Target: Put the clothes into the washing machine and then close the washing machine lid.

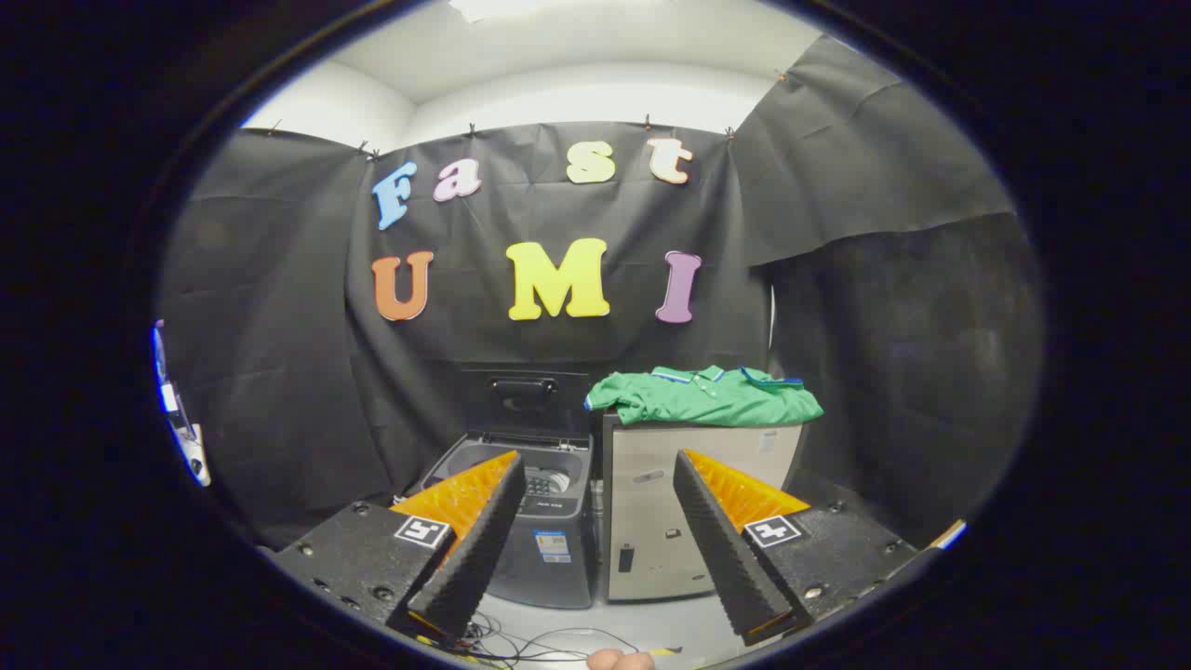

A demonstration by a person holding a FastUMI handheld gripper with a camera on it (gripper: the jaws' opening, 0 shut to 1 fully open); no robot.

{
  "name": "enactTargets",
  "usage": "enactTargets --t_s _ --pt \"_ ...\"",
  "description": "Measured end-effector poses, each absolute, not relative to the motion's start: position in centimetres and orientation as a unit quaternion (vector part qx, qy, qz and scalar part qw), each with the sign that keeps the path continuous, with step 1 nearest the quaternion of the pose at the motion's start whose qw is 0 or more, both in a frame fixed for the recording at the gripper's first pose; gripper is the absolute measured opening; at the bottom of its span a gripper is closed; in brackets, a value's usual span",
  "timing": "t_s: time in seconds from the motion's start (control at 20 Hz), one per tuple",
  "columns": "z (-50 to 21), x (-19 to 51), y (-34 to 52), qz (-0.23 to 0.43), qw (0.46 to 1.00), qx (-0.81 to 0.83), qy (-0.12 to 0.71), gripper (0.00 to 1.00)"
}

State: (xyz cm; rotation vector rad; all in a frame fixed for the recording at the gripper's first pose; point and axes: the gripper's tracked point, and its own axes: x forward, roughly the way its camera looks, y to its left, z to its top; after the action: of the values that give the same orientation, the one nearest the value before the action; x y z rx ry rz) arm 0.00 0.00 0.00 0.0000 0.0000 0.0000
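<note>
A black cloth wall (279, 372) hangs all around the back and sides of the booth. Above it is a white wall and ceiling (577, 84).

Down low, in front of the cloth, stands a pale box-shaped cabinet (651, 521). It is a bit taller than the thing next to it. On top of the cabinet lies the green shirt (704, 397). The shirt is folded and flat, with a collar that has white and blue edges. It hangs a little over the cabinet's front edge.

Just beside the cabinet, touching or almost touching it, is the washing machine (544, 549). It is dark grey. Its lid (524, 395) stands straight up at the back, so the top is open. You can see a bit of the drum (549, 479) inside. A small blue sticker (552, 546) is on the front of the machine.

The hand-held gripper (595, 479) is open. Its two fingers are wide apart and hold nothing. The washing machine and the cabinet are beyond the fingers, seen in the gap between them. The shirt is higher up, beyond the tips, well apart from them.

The floor (595, 623) is light. Some thin wires (521, 642) lie on it near the fingers. A bit of a person's finger (619, 660) shows at the very bottom.
</note>
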Motion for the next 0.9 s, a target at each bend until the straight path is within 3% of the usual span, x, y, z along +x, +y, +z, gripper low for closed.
enactTargets --t_s 0.9 --pt "0.49 -0.05 -0.28 -0.007 1.0 0.009 -0.008 1.0"
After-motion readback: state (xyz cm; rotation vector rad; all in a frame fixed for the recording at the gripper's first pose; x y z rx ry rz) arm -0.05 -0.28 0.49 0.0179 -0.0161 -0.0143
